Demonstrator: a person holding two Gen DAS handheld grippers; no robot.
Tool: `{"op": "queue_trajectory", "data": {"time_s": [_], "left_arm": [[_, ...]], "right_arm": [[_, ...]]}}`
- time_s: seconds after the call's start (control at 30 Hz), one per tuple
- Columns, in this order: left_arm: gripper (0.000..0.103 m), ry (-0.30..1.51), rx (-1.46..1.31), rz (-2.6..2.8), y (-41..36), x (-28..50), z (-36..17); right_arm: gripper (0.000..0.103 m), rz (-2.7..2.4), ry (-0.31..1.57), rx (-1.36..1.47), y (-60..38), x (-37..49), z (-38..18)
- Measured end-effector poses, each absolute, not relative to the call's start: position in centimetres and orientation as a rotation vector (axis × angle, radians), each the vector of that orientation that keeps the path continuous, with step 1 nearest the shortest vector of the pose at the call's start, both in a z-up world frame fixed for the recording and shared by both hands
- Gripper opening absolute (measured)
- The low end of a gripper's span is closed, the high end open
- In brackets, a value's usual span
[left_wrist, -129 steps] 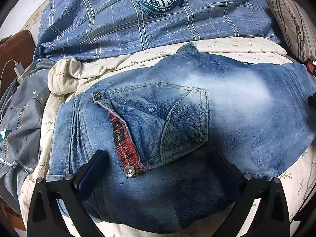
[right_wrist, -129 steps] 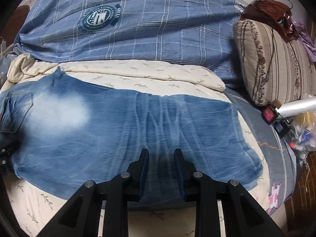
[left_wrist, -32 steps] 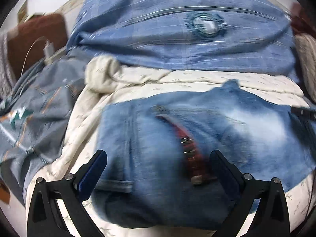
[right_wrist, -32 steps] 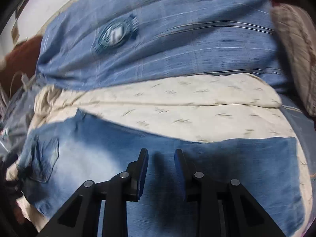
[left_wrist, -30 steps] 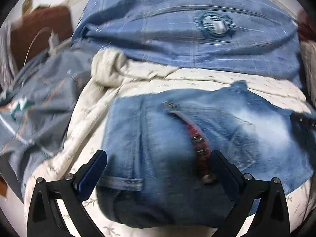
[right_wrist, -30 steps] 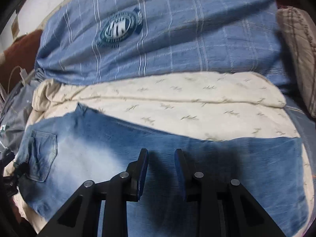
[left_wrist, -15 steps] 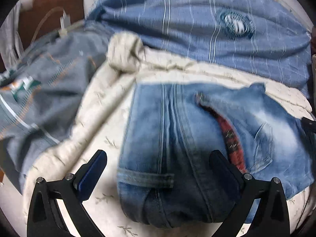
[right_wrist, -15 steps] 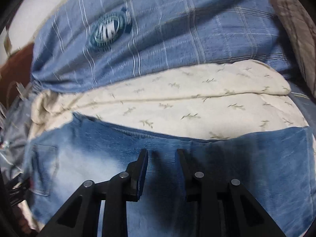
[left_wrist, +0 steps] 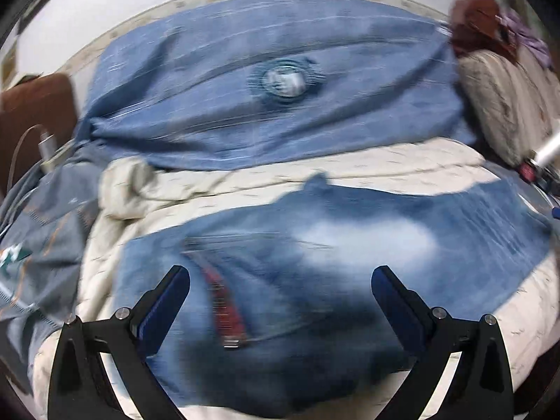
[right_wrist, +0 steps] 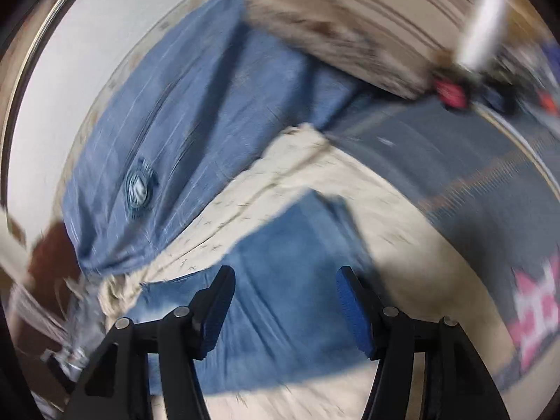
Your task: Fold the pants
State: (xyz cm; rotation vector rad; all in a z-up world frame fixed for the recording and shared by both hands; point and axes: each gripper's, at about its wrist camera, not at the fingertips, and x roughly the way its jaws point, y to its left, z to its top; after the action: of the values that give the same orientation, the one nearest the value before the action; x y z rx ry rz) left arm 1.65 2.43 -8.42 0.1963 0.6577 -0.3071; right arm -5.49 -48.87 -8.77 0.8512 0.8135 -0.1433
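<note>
Scene: blue jeans [left_wrist: 350, 245] lie flat on a cream quilt [left_wrist: 385, 161] on the bed | Left claw [left_wrist: 280, 287]: wide open, empty, above the pocket end | Right claw [right_wrist: 285, 301]: jaws just opened, nothing between them, over the leg | Handling: denim looks heavy, soft, floppy; grip at a hem or the waistband.

left claw [left_wrist: 280, 288]: jaws wide apart, empty | right claw [right_wrist: 285, 288]: jaws just opened, empty, tilted downward
</note>
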Motion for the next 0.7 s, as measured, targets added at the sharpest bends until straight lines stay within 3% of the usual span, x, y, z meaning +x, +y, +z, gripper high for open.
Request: {"op": "queue_trajectory", "data": {"time_s": [0.47,0.7], "left_arm": [[0.103,0.865,0.353,-0.398,-2.6,2.0,-12.5],[0.103,0.874,0.304,-0.425,-2.1,2.0,-12.1]], "right_arm": [[0.064,-0.189,0.998,1.049,-48.8,-6.7,-13.9],[0.066,-0.229,0.939,1.117,-49.2,-6.4,-14.6]]}}
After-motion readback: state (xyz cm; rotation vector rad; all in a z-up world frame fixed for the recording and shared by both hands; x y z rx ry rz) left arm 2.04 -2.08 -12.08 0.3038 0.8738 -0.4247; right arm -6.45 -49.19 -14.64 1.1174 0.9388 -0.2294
